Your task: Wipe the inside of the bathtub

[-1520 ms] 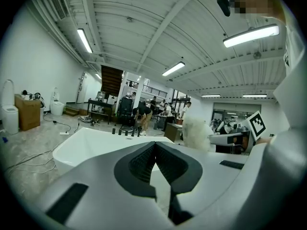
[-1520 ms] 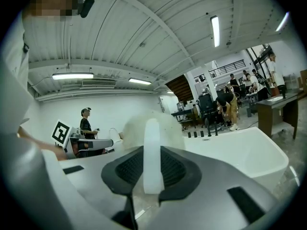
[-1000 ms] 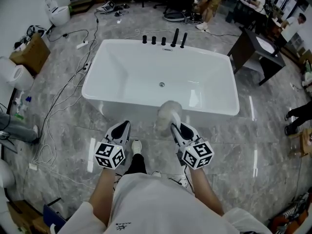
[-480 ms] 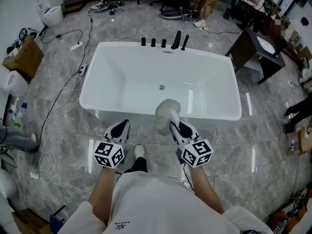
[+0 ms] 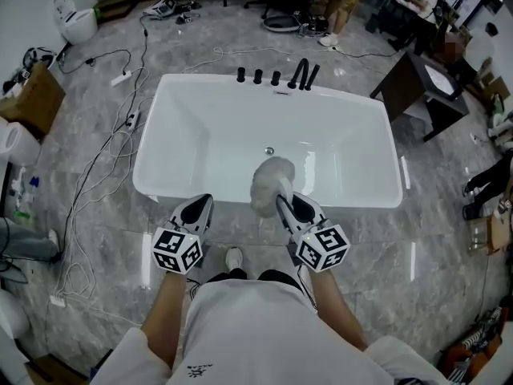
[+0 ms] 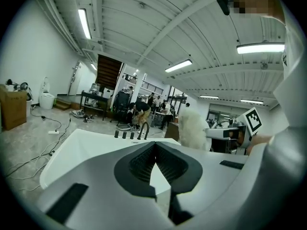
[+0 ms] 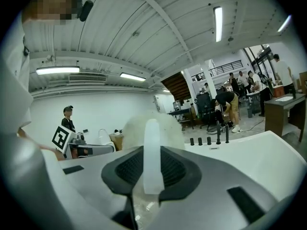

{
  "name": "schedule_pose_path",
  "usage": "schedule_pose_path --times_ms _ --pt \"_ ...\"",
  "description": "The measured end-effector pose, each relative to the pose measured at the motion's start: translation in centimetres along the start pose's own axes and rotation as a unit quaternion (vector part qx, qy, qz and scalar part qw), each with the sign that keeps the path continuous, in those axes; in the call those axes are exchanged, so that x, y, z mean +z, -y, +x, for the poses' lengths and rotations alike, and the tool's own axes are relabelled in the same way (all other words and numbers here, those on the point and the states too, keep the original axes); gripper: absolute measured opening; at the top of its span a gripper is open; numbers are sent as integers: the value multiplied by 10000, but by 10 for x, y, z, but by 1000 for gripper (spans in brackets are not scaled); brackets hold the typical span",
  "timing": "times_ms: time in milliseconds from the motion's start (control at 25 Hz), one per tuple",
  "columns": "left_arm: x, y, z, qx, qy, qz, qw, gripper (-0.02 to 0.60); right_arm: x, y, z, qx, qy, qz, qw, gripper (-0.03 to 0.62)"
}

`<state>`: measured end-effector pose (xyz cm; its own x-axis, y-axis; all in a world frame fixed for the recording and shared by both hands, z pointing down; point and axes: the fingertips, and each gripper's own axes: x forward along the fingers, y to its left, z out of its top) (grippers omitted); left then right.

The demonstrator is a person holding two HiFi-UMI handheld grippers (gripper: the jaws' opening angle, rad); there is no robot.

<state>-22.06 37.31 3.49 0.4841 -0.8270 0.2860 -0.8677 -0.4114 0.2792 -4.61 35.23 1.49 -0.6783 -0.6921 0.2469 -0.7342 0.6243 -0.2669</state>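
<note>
Judging by its look, the fluffy duster is a light, soft, compressible head on a stiff translucent plastic handle. The pile should give against the enamel rather than scratch it, while the smooth handle is the only firm place to take hold, and probably a slippery one if it gets wet. The right gripper has it exactly there: in the right gripper view its jaws are closed on the handle, which stands upright between the ribbed pads, with the white fluff rising just beyond the tips. In the head view the duster head hangs over the near rim of the white bathtub, above the basin and apart from its floor, on the near side of the drain. No wiping contact shows yet. The left gripper is level with the right one, just short of the near rim, its jaws pressed together at the tips on nothing. Both forearms reach forward and down from the person's body, grippers pointing toward the tub, whose black tap fittings line the far edge.
</note>
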Motion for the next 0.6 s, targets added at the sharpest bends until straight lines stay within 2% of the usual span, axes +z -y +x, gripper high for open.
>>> schedule_pose_path --times_ms 280,600 --pt "3 -25 15 -89 -24 -89 9999 11 0 -1 29 -15 -96 40 9999 89" --pt "8 -41 32 4 -73 -194 9998 11 5 20 48 -8 -239 112 9997 89"
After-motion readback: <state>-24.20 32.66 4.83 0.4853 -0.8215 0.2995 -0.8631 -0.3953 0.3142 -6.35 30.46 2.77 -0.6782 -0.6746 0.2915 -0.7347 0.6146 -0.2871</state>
